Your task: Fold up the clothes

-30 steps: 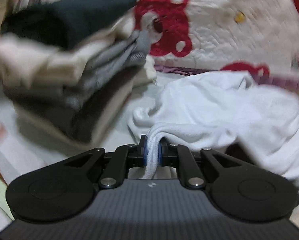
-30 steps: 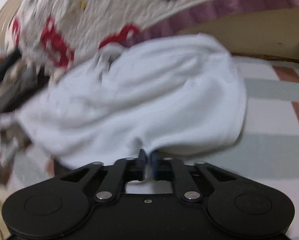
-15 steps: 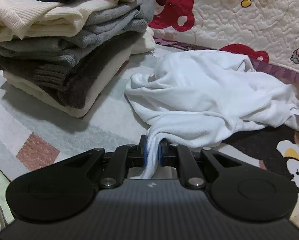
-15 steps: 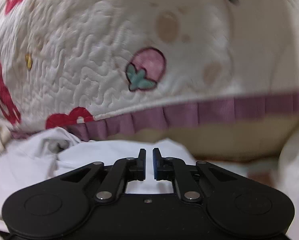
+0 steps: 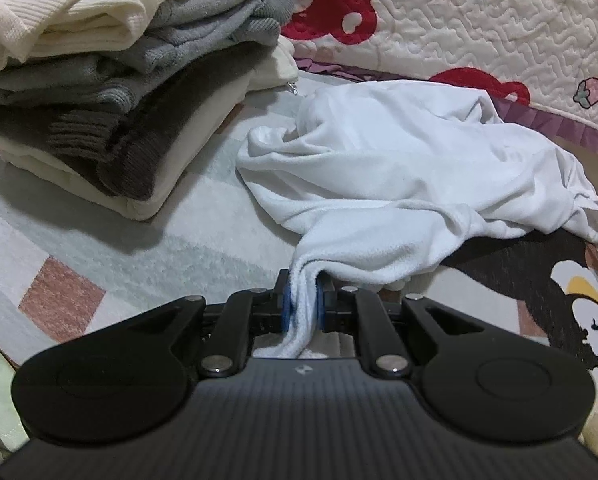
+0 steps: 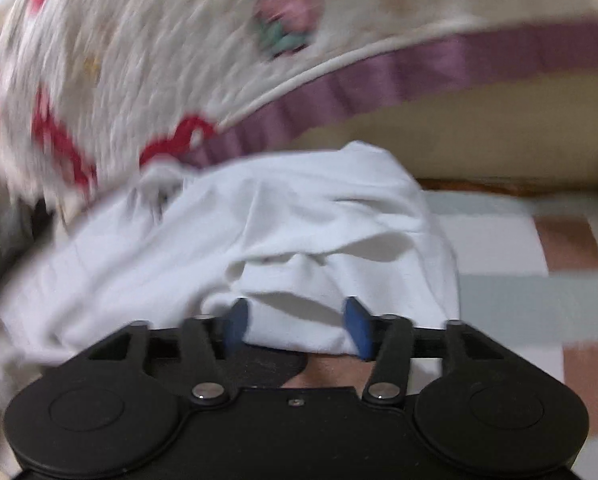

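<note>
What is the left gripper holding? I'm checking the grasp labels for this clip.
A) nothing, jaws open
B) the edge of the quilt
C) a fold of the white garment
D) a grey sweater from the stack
C: the left gripper has its blue pads shut on a bunched fold of the white garment, while the stack of folded clothes lies apart, untouched.
</note>
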`<state>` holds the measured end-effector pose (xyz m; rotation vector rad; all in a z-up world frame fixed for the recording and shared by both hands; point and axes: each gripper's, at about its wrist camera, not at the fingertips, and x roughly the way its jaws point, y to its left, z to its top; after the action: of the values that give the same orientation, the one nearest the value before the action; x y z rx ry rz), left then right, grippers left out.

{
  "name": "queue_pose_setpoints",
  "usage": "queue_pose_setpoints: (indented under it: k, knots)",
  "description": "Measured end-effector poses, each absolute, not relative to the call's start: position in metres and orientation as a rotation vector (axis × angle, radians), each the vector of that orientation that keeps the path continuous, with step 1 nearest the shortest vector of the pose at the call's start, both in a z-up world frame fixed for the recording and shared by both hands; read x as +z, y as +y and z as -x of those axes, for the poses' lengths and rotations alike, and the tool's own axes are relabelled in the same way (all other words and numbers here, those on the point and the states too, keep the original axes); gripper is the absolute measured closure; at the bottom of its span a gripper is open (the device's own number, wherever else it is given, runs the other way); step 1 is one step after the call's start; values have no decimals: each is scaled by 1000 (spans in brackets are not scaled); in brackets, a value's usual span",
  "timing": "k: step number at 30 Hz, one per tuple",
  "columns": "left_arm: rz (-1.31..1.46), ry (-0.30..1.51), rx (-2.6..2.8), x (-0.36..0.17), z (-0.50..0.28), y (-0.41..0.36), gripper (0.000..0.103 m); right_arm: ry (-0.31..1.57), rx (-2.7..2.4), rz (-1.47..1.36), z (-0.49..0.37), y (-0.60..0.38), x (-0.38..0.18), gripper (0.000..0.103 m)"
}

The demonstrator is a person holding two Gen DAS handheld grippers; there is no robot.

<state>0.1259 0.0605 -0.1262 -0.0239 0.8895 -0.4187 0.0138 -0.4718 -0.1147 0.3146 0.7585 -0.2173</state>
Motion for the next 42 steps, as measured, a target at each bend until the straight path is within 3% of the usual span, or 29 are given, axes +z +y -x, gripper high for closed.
queue_pose_setpoints:
  k: [3,8,9,10,11,12,19,22,27,30,32,34,39,42]
  knots:
    - [13,889,-432,-124,-129,54,93,837,-211,23,-38,-443,-130,39]
    - [-69,851,-416,-120,-122,41,93,750,-268,16,-53,-444,-133,40]
    - [-73,862,-414,-121,-121,39,93,742,-245,-10,-51,-445,-129,45]
    - [-76,874,-414,-122,-121,37,93,734,-222,-36,-48,-446,-125,75]
    - [-89,874,-426,-121,-119,33,93,725,-200,-62,-45,-448,-120,98]
    - [-104,873,-440,-120,-117,29,93,714,-186,-86,-38,-449,-113,100]
    - [-116,751,-455,-75,-106,26,94,394,-133,-431,77,-485,-29,100]
    - [-118,777,-444,-80,-105,26,94,438,-137,-485,127,-485,-35,100]
    - [-121,821,-426,-89,-105,26,94,787,-152,-449,151,-455,-106,97]
    - [-141,843,-433,-97,-103,20,94,835,-112,-443,146,-449,-121,94]
    - [-163,834,-438,-97,-101,16,93,852,-91,-437,141,-447,-124,87]
    - [-180,830,-435,-98,-99,15,93,841,-86,-452,133,-449,-121,67]
    - [-176,868,-420,-109,-105,17,93,826,-85,-426,131,-439,-115,62]
    - [-168,892,-410,-115,-107,18,93,775,-139,-394,136,-431,-107,53]
